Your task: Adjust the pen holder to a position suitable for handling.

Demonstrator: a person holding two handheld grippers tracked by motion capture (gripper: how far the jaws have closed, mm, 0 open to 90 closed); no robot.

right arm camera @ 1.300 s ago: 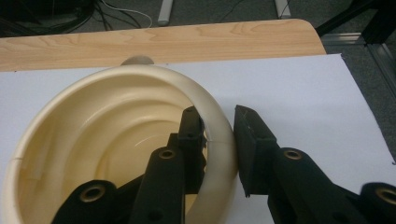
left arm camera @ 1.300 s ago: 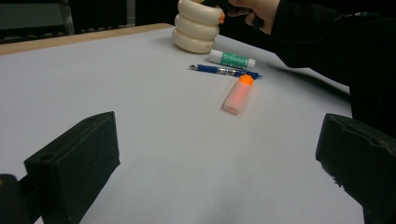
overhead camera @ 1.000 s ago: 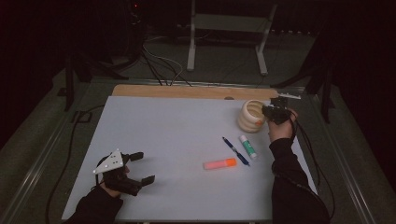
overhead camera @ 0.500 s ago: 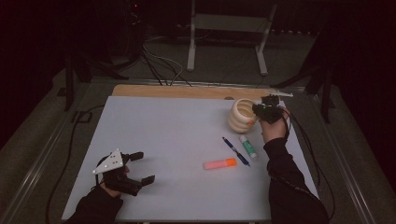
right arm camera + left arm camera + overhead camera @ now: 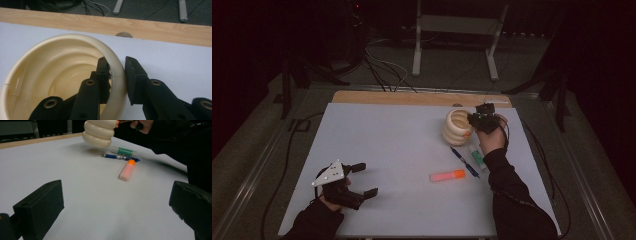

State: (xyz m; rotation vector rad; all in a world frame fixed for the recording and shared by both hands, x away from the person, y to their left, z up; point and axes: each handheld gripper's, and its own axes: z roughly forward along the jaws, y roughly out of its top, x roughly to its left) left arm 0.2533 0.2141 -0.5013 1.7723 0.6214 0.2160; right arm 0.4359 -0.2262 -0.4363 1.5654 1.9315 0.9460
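A cream ribbed cup (image 5: 456, 127) hangs tilted just above the white table sheet (image 5: 402, 150) at the back right, its shadow under it in the left gripper view. My right gripper (image 5: 472, 120) is shut on the cup's rim. In the right gripper view one jaw is inside the cup (image 5: 50, 65) and the other outside, so the right gripper (image 5: 116, 67) pinches the rim. My left gripper (image 5: 367, 179) rests open at the near left. Its jaws stand wide apart in the left gripper view (image 5: 117, 202), with nothing between them.
An orange highlighter (image 5: 447, 175), a blue pen (image 5: 464, 162) and a white-green glue stick (image 5: 476, 155) lie near the right forearm, below the cup. A wooden strip (image 5: 412, 97) borders the far edge. Metal stand legs (image 5: 417, 50) are on the floor beyond.
The right gripper has carried the cup leftward and slightly toward me, off the sheet and tipped on its side. The left gripper has stayed put.
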